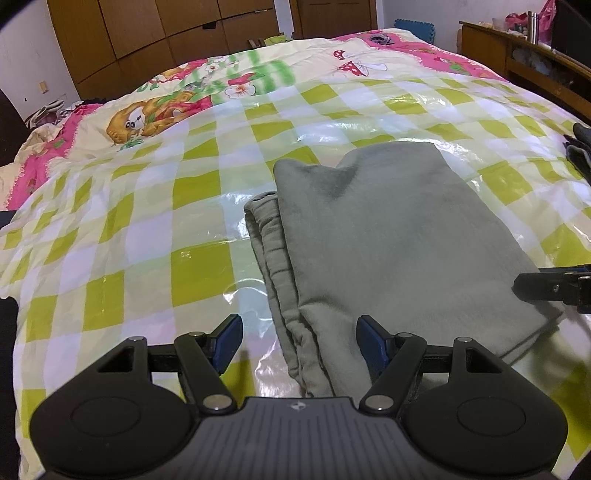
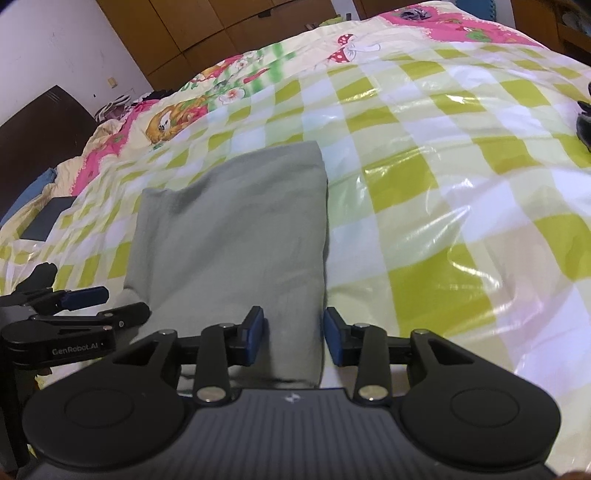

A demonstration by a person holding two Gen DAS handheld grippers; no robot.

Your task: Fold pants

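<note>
Grey-green pants (image 1: 388, 229) lie folded into a thick rectangle on the bed's green-and-white checked plastic sheet (image 1: 147, 206). My left gripper (image 1: 299, 332) hovers open over the near left side of the pants, where the stacked layer edges show; its blue pads touch nothing. My right gripper (image 2: 294, 325) stands with its jaws apart astride the near right edge of the pants (image 2: 236, 229); fabric lies between the pads without being pinched. Each gripper shows in the other's view: the right gripper (image 1: 546, 288) at the right edge, the left gripper (image 2: 85, 299) at the lower left.
A cartoon-print quilt (image 1: 166, 110) covers the far half of the bed. Dark cloth (image 1: 580, 147) lies at the bed's right edge. A wooden wardrobe (image 1: 166, 33) stands behind the bed, a wooden desk (image 1: 517, 55) to the right. A dark flat item (image 2: 48, 218) lies at the left.
</note>
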